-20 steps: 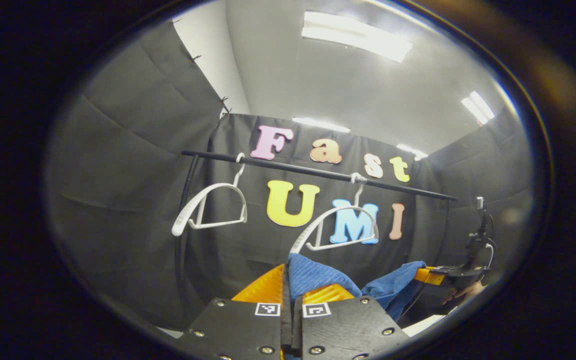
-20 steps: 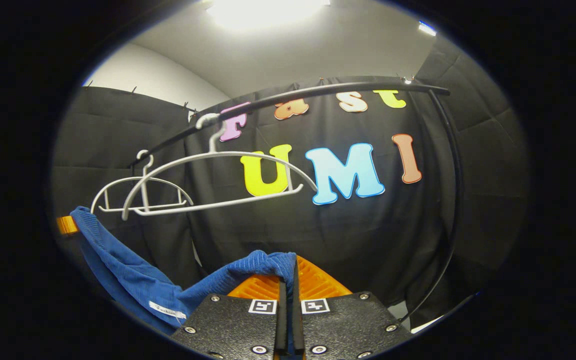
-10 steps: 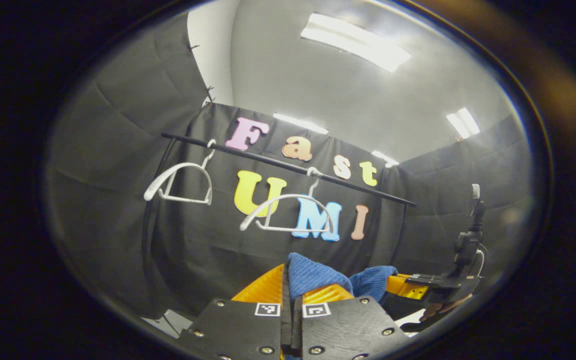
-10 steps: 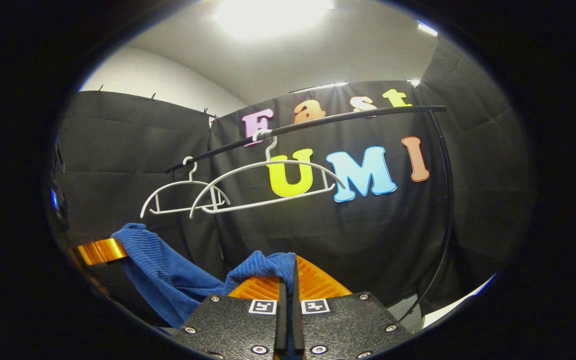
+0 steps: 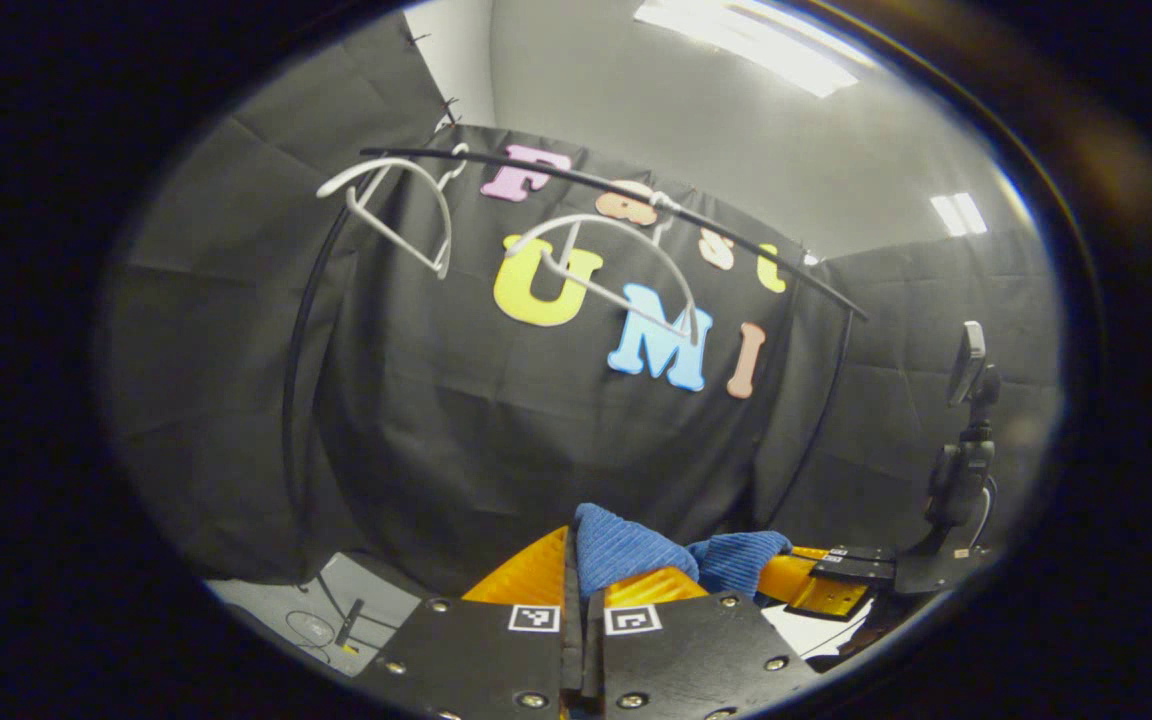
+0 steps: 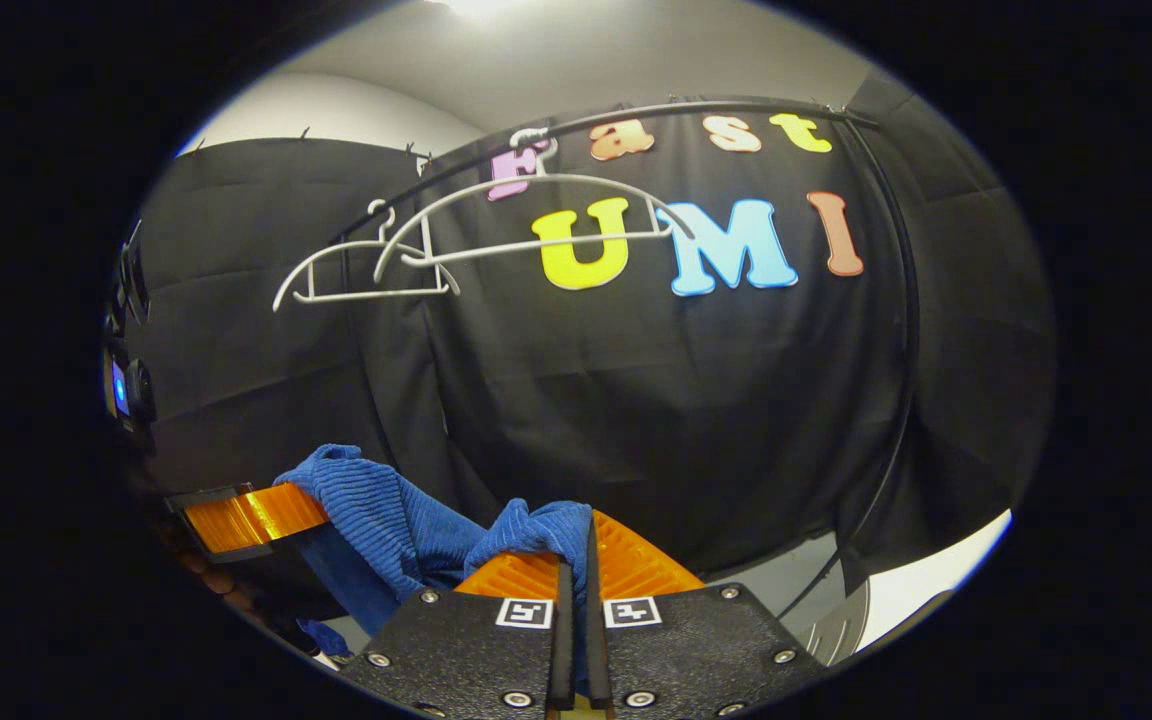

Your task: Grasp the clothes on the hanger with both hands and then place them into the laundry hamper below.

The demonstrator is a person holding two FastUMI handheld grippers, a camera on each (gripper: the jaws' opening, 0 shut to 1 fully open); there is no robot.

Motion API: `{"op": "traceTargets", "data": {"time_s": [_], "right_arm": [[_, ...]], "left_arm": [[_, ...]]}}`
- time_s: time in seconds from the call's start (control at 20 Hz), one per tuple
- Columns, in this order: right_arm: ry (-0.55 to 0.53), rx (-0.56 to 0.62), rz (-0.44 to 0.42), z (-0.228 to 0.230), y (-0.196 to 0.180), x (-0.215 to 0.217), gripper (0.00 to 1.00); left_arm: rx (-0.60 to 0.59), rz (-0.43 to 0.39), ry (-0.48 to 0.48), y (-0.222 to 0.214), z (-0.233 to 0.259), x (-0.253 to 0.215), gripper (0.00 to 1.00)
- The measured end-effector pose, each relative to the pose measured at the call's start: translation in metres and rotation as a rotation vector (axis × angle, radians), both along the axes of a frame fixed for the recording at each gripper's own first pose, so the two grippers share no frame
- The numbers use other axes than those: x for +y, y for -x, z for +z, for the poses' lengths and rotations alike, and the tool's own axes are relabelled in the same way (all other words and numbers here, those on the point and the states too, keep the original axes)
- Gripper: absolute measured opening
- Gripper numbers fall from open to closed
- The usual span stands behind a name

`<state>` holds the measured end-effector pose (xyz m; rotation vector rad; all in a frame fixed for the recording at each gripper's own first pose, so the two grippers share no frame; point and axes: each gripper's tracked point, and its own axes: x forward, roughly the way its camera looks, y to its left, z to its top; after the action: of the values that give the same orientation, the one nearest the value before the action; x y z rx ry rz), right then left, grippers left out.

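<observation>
Black-draped booth, pale ceiling lights overhead, bare grey floor below. Left gripper [image 5: 581, 565] clamped on a bunched fold of blue ribbed clothes [image 5: 626, 550], cloth pinched between both fingers and bulging up just past the tips. Right gripper [image 6: 576, 560] likewise closed tight on another corner of the same clothes [image 6: 386, 510], fabric squeezed in the narrow seam between its fingers. Between the two grips, blue cloth slung in a short sagging bridge, draped over the far gripper's finger in each view and hanging loose beneath it. Farther out and higher, two white hangers [image 6: 526, 215] bare on the black rail [image 6: 696, 108], one tilted, well clear of the garment. Laundry hamper presumably lower down, under the held cloth. Judged soft, light and wholly limp: no stiffness to steer by, folds free to slump, swing and trail once slack. Ribbed knit likely grippy rather than slick, so little danger of slipping from a firm pinch; nothing fragile about it. Best held as now, at two separate bunched handfuls near the upper edge, thick enough for each gripper to bite. Main hazard a dangling tail catching the hamper's rim on the way down.
</observation>
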<state>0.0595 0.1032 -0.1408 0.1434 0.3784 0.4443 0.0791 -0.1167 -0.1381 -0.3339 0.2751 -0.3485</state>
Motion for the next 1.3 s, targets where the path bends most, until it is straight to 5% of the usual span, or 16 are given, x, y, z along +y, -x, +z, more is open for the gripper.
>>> {"op": "traceTargets", "data": {"time_s": [0.65,0.85,1.0,1.2,1.25,1.3], "right_arm": [[0.202,0.253,0.057,-0.137,0.033,-0.005,0.05],[0.254,0.313,0.068,-0.162,0.048,-0.009,0.12],[0.285,0.349,0.069,-0.177,0.062,-0.013,0.23],[0.296,0.382,0.067,-0.185,0.076,-0.014,0.63],[0.282,0.38,0.067,-0.184,0.077,-0.01,0.81],[0.275,0.374,0.068,-0.181,0.077,-0.007,0.88]], "left_arm": [[0.314,-0.035,-0.216,0.025,-0.154,-0.02,0.02],[0.437,-0.02,-0.26,0.044,-0.204,-0.008,0.12],[0.492,-0.001,-0.278,0.061,-0.226,0.006,0.43],[0.505,0.02,-0.262,0.069,-0.228,0.014,0.87],[0.5,0.022,-0.261,0.068,-0.226,0.016,0.92],[0.495,0.021,-0.264,0.069,-0.223,0.016,0.96]]}}
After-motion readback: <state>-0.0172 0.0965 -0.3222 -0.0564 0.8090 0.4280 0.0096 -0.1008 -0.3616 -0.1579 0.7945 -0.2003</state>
